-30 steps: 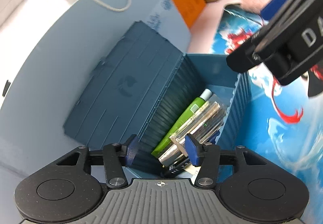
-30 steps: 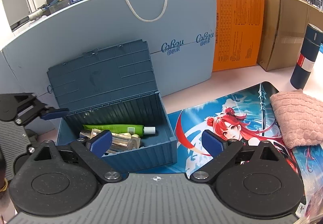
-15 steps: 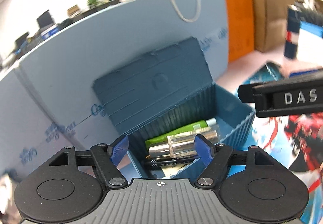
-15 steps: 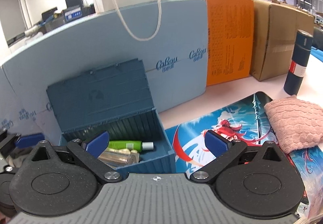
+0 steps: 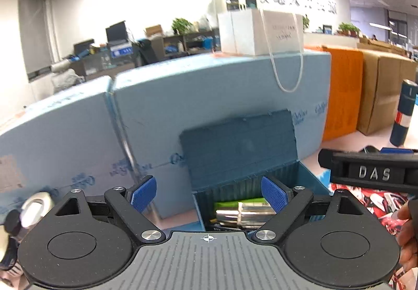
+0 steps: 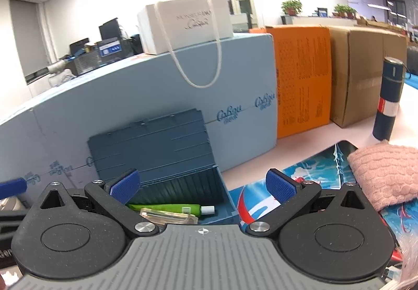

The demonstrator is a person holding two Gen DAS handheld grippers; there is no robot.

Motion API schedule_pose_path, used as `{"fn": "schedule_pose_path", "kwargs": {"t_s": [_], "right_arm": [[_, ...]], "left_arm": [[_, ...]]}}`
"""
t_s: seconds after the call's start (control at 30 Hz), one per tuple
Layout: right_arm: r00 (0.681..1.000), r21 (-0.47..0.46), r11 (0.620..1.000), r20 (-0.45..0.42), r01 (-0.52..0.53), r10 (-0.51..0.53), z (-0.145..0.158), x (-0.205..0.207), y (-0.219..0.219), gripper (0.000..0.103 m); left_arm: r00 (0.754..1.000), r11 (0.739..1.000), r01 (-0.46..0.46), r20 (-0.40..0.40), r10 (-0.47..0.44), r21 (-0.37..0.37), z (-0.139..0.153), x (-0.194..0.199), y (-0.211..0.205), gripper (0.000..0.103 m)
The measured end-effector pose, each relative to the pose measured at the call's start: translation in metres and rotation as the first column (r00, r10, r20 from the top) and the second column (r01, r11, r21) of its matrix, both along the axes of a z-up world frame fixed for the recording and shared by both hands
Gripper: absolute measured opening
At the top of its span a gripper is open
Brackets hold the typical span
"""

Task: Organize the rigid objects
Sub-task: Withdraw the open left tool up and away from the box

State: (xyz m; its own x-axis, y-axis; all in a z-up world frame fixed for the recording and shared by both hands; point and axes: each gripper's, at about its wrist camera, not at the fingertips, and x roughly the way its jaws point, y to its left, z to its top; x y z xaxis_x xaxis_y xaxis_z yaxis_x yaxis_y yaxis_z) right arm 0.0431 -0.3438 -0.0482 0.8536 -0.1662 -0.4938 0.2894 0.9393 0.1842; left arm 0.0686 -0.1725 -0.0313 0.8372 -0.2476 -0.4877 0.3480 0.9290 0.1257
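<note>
Left wrist view: the left gripper [image 5: 209,193] fills the bottom of the frame, jaws spread wide after just opening further, nothing between the blue pads. Beyond it, lower centre, sits the blue storage box [image 5: 308,180] with its lid [image 5: 239,147] propped up against a light blue foam board [image 5: 156,112]. Inside lie a green tube [image 5: 235,205] and a silvery clear-capped bottle [image 5: 243,214]. Only this view shows the side of the right gripper [image 5: 371,172], marked "DAS", at the right edge, with a person's fingers [image 5: 407,237] below it.

Right wrist view: the right gripper [image 6: 203,186] is at its widest, empty, angled slightly downward toward the box [image 6: 222,193] at lower centre-left. Here the tube's white cap [image 6: 207,209] shows. This view alone shows the pink knitted cloth [image 6: 386,175] at the right on a printed mat [image 6: 321,169], and clearly a dark flask [image 6: 389,99] upright in front of cardboard boxes [image 6: 365,70].
</note>
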Motion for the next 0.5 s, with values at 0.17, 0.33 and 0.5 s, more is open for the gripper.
{"fn": "schedule_pose_path", "kwargs": {"t_s": [0.17, 0.33, 0.5], "right_arm": [[0.999, -0.026, 1.000, 0.026, -0.018, 0.018, 0.008, -0.016, 0.009, 0.103], [0.999, -0.046, 0.998, 0.018, -0.047, 0.048, 0.014, -0.032, 0.016, 0.103], [0.997, -0.074, 0.994, -0.006, -0.081, 0.080, 0.017, -0.046, 0.025, 0.103]], "left_arm": [[0.999, 0.999, -0.033, -0.013, 0.033, -0.036, 0.006, -0.018, 0.009, 0.091], [0.998, 0.996, -0.064, -0.017, 0.063, -0.064, 0.010, -0.037, 0.020, 0.091], [0.993, 0.990, -0.115, 0.009, 0.116, -0.087, 0.011, -0.054, 0.034, 0.100]]}}
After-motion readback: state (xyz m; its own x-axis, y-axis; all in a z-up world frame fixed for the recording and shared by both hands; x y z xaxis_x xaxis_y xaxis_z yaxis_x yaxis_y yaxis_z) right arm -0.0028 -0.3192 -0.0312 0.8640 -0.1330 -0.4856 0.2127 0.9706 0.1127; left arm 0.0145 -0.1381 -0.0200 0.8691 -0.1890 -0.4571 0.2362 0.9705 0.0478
